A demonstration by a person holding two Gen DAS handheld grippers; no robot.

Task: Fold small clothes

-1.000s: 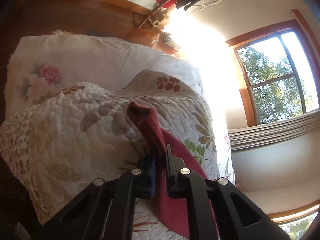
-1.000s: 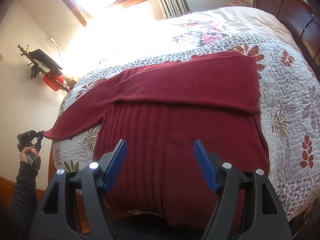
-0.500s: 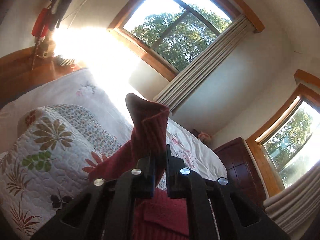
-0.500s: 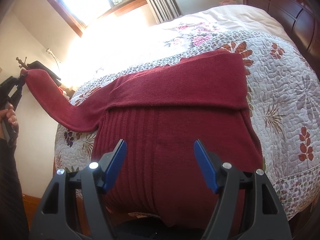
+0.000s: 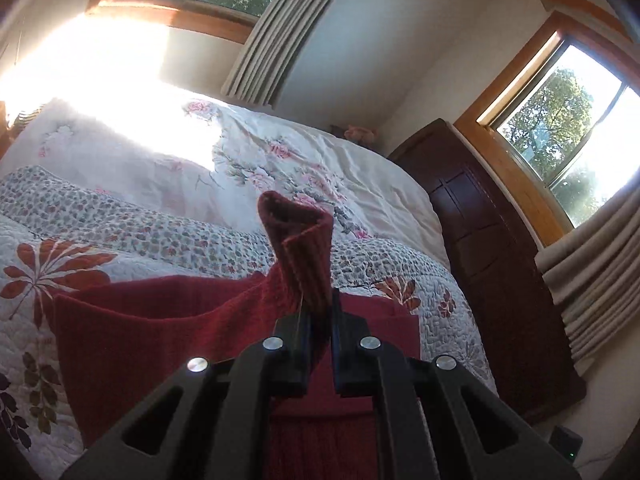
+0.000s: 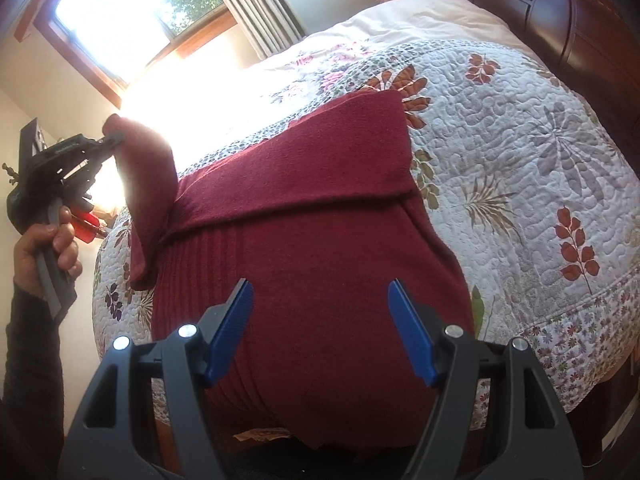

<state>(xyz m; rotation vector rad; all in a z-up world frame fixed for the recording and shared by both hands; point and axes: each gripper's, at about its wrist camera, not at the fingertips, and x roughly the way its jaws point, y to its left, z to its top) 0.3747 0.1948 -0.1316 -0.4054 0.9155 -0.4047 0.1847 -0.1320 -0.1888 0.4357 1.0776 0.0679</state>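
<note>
Since half a second ago the left gripper [image 5: 319,308] has swung the sleeve [image 5: 298,240] in from way out at the side, so it's now up over the sweater's [image 5: 160,336] body. From the left wrist view, the jaws are clamped tight on the cuff end, which pokes up past the fingertips as a curled tube; you can't really see how much fabric is pinched because the black finger frames cover it. The dark red knit lies below on the floral quilt [image 5: 80,248], and its near part is cut off behind the gripper body. Sun glare washes out the pillow area at upper left, so the detail there is basically gone. Over on the right wrist view, the right gripper [image 6: 320,332] hangs above the ribbed lower body of the sweater [image 6: 320,240] with its blue pads [image 6: 232,332] spread wide and nothing between them; whether it touches the cloth I can't tell. The hem drops over the bed edge and disappears behind the gripper. At far left a hand [image 6: 44,248] in a dark sleeve squeezes the left gripper [image 6: 114,138], with the lifted sleeve [image 6: 148,184] half blown out by the window [image 6: 120,20] light.
</note>
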